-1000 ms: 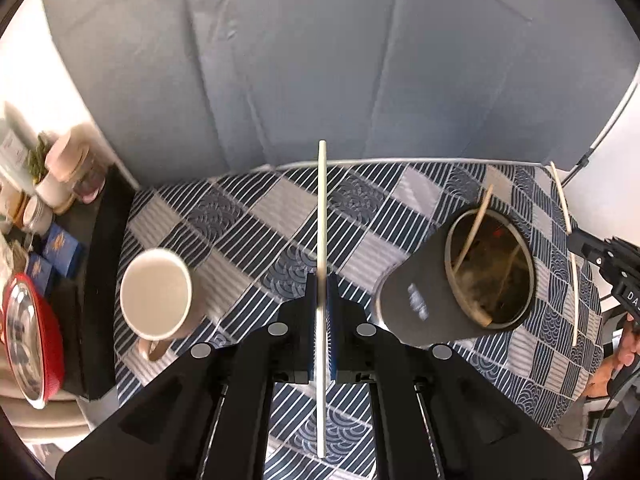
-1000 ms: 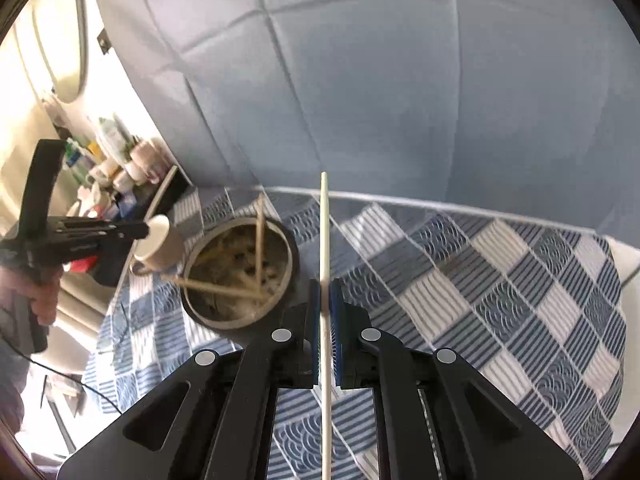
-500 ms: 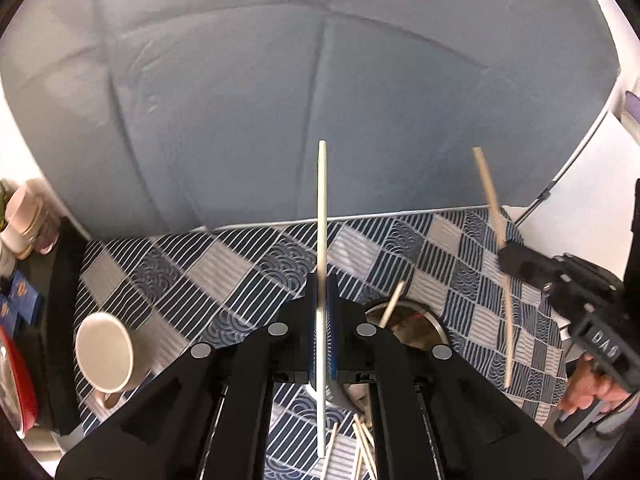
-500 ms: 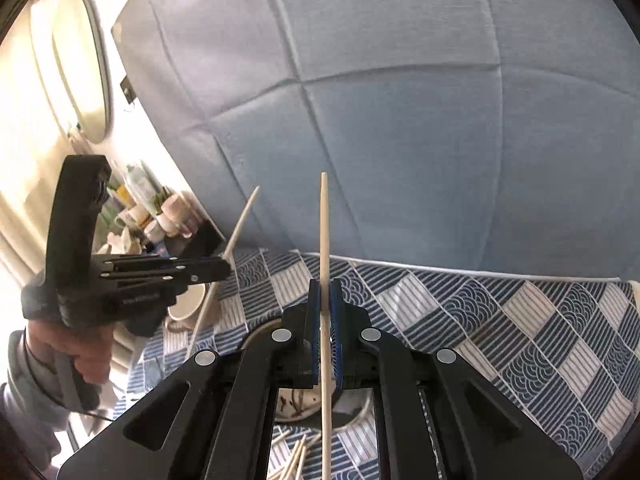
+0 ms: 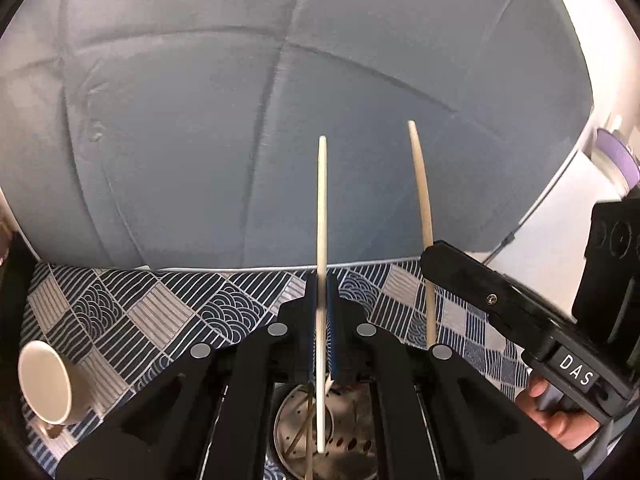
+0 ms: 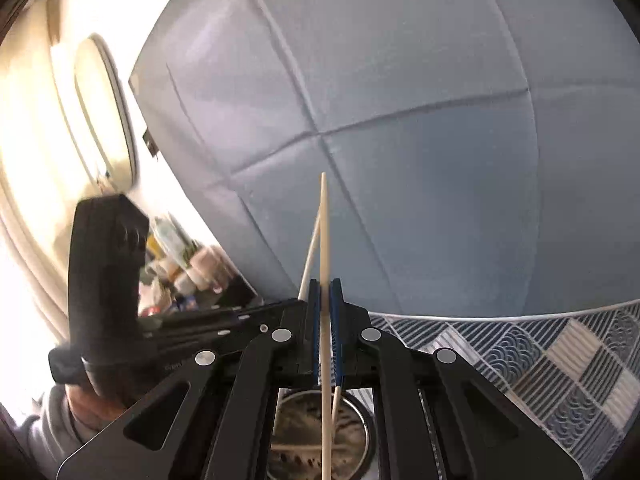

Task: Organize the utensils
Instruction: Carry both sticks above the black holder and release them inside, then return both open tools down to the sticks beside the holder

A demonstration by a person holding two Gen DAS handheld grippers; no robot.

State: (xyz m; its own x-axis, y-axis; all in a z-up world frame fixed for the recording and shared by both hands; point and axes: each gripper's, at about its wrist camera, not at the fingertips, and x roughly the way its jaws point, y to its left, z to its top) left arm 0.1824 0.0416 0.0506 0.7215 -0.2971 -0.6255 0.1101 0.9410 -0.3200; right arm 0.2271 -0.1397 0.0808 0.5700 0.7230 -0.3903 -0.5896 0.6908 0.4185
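Two pale chopsticks, one per gripper, both held upright over the metal utensil holder [image 5: 316,436]. Left chopstick [image 5: 321,216] pinched between the closed jaws of the left gripper [image 5: 321,308], lower end hanging just above or inside the holder's rim; cannot tell if touching. Right chopstick [image 6: 325,240] clamped the same way in the shut right gripper [image 6: 325,312], lower end over the holder mouth [image 6: 316,436], where a few more sticks already lie crossed. Seen from the left wrist, right chopstick [image 5: 420,200] standing just beside the left one, tips apart. Likely light, stiff, smooth and round, so prone to swivel or slip in a narrow pinch; best taken near mid-length, as now, to keep the ends from swinging. Not fragile, though thin enough to bounce off the rim if dropped askew. Holder perforated at the bottom, standing on a tablecloth [image 5: 152,312] of navy wave and stripe squares. White mug [image 5: 46,384] lying tilted near the left edge, well apart from the holder. Grey-blue backdrop [image 5: 280,100] with fold creases behind the table. Cluttered jars and bottles [image 6: 188,268] at far left, blurred; oval mirror [image 6: 104,108] on a bright wall.
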